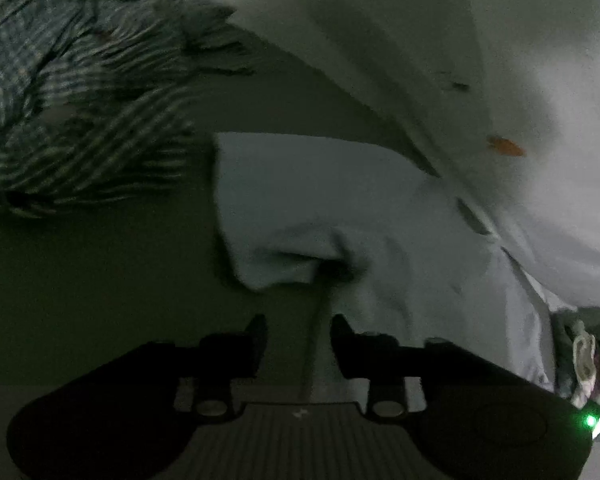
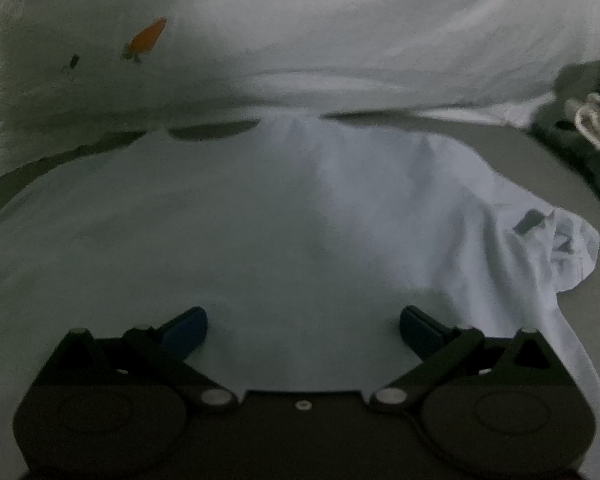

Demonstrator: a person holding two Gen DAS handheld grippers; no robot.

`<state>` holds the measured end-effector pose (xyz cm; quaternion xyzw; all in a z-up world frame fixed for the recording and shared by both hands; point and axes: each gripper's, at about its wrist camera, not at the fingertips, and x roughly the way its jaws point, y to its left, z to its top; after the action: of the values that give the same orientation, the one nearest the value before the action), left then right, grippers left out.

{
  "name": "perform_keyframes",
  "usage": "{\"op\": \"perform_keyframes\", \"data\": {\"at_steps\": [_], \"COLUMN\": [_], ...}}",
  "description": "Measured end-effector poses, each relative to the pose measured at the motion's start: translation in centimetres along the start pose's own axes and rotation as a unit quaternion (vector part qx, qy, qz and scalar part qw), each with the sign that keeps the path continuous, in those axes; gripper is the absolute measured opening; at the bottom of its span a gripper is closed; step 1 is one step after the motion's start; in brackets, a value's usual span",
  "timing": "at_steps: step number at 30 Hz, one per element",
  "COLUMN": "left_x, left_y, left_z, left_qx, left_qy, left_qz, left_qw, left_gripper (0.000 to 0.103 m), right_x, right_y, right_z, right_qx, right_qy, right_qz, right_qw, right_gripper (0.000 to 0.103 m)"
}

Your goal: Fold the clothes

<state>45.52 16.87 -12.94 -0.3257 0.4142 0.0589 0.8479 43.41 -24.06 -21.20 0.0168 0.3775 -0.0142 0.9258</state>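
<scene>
Two grippers are in your hands, both aimed down at a pale light-blue cotton garment [image 2: 260, 220] spread across a dull grey-green flat surface [image 1: 80, 280]. Your left gripper [image 1: 299, 334] has its dark fingers parted with a clear gap between them; nothing is pinched, and a thin fold edge of the cloth runs down through the gap without the pads pressing on it. Just ahead of those fingertips the garment's near corner lies rumpled into a small hollow. Your right gripper [image 2: 303, 326] stands spread wide, its blue-padded fingers [image 2: 188, 326] hovering over the smooth middle of the same garment, gripping nothing. To the right of it the cloth bunches into a wrinkled heap. Beyond the garment lies a white sheet with a small orange mark [image 2: 148, 36]. A crumpled dark-and-white checked shirt [image 1: 72, 92] sits off to the left in your left view, apart from the blue garment.
</scene>
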Motion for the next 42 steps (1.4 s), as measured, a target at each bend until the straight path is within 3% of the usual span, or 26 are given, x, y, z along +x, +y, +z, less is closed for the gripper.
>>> {"op": "perform_keyframes", "data": {"at_steps": [4,8,10,13,17,21,27,32,35,38,40,41,42], "left_x": [-0.9,-0.7,-0.2,0.5,1.7,2.6,5.1,7.3,8.5,9.4,9.6,9.7,9.7], "left_y": [-3.8,-6.7,-7.4,-8.0,-8.5,-9.5,-12.4,-13.2,-13.7,-14.5,-14.8,-14.9,-15.0], "left_z": [-2.1,-5.3,-6.7,-8.5,-9.5,-9.6,-8.3,-6.2,-5.2,-4.8,-5.0,-5.1,-5.1], "left_qx": [0.051,0.102,0.104,0.093,0.059,0.044,0.07,0.061,0.058,0.074,0.082,0.087,0.097], "left_qy": [0.004,0.036,0.056,0.079,0.089,0.08,0.067,0.058,0.058,0.061,0.062,0.063,0.066], "left_qz": [-0.027,-0.026,-0.02,-0.005,0.007,0.014,0.027,0.065,0.083,0.101,0.107,0.109,0.111], "left_qw": [0.9983,0.9938,0.9928,0.9925,0.9942,0.9957,0.995,0.9943,0.9931,0.9902,0.9889,0.9881,0.9869], "left_gripper": [0.053,0.057,0.065,0.066,0.067,0.07,0.07,0.073,0.075,0.076,0.082,0.082,0.084], "right_x": [-2.6,-6.1,-7.4,-8.9,-9.6,-9.4,-6.1,-1.8,0.3,1.8,2.5,2.7,2.8], "right_y": [-1.7,-5.0,-7.0,-10.5,-15.5,-20.5,-26.2,-29.6,-30.1,-29.4,-28.6,-28.2,-27.9], "right_z": [-1.5,-4.4,-5.4,-6.0,-6.0,-5.6,-2.7,0.7,2.7,3.7,4.2,4.5,4.8], "right_qx": [0.026,0.081,0.099,0.153,0.245,0.325,0.35,0.337,0.283,0.228,0.198,0.191,0.191], "right_qy": [0.018,0.015,0.021,0.023,0.025,0.009,-0.018,-0.025,-0.016,-0.013,-0.014,-0.014,-0.018], "right_qz": [0.023,0.036,0.032,0.027,0.042,0.052,0.033,-0.003,-0.015,-0.005,-0.004,-0.006,-0.002], "right_qw": [0.999,0.996,0.994,0.988,0.968,0.944,0.936,0.941,0.959,0.974,0.98,0.981,0.981], "right_gripper": [0.103,0.103,0.102,0.094,0.078,0.052,0.02,0.023,0.042,0.044,0.041,0.027,0.002]}}
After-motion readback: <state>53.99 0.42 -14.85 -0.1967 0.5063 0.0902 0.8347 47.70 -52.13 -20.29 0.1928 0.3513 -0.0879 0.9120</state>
